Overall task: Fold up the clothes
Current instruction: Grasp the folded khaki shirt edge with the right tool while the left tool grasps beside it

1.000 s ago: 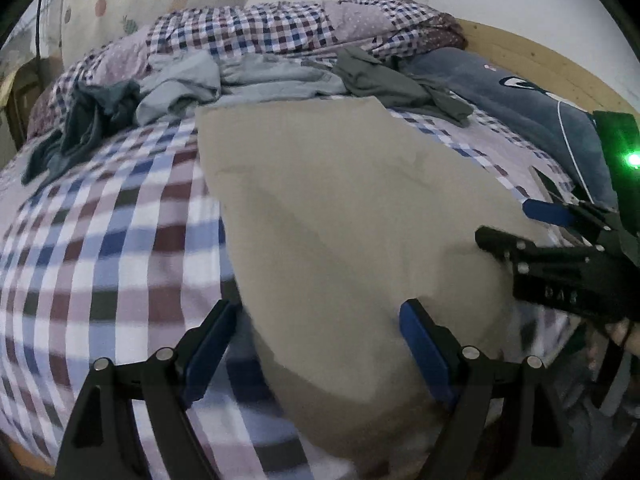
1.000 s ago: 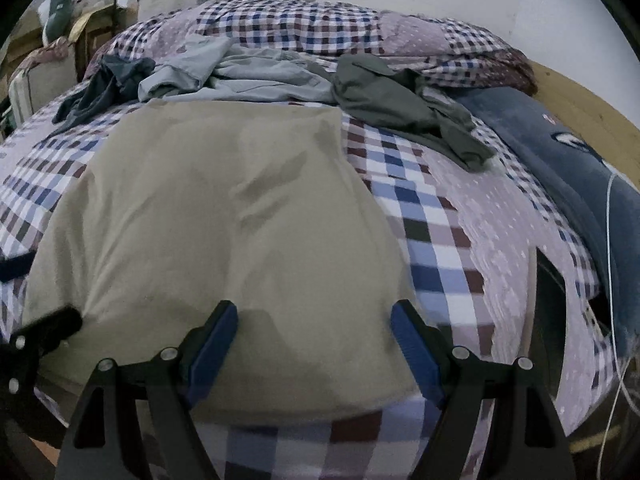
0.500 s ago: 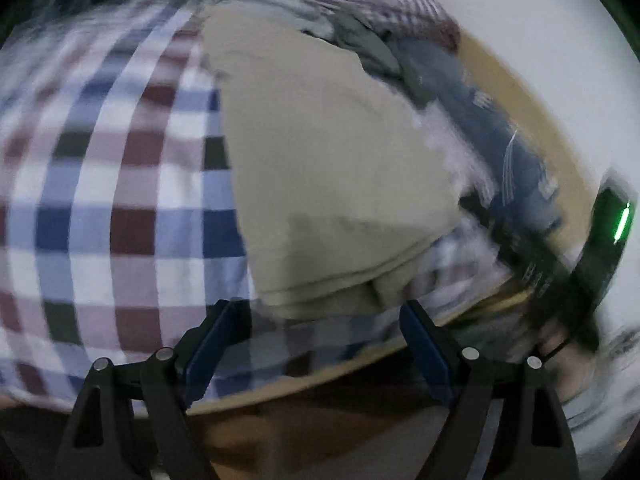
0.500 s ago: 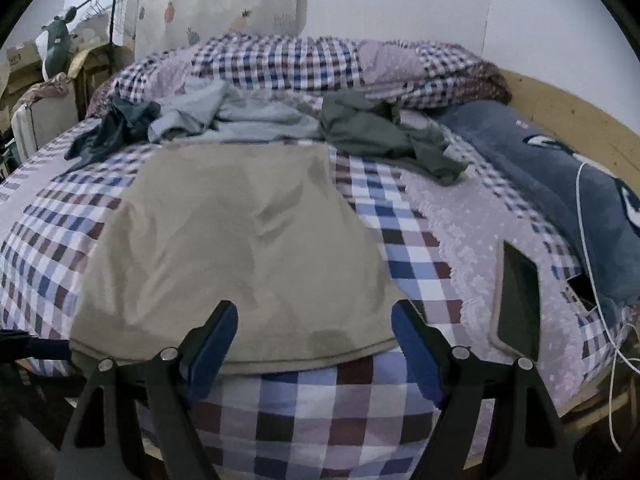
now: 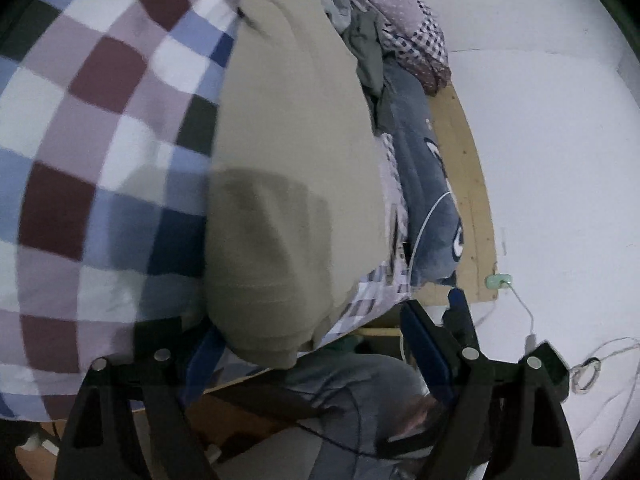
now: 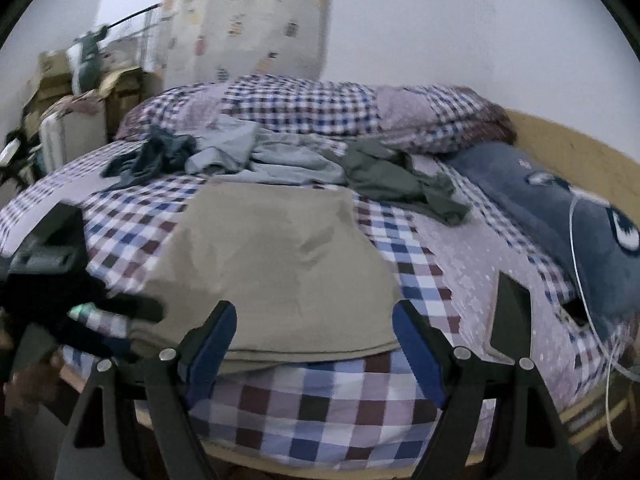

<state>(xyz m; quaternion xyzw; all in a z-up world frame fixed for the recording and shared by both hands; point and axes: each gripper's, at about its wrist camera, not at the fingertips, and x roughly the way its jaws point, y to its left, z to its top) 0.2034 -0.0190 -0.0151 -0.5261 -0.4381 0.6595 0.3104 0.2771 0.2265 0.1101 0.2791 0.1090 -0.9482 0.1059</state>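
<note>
Khaki garment [image 6: 276, 264] flat on bed, just ahead of both spread, empty hand-held grippers.

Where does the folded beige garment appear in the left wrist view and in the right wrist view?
Left wrist view: the beige garment runs from top centre down to the near bed edge, its corner beside the left fingers.
Right wrist view: the beige garment lies in the lower centre, ahead of the open fingers.
Shared landmark: the blue plush pillow, right of the garment in both.
</note>
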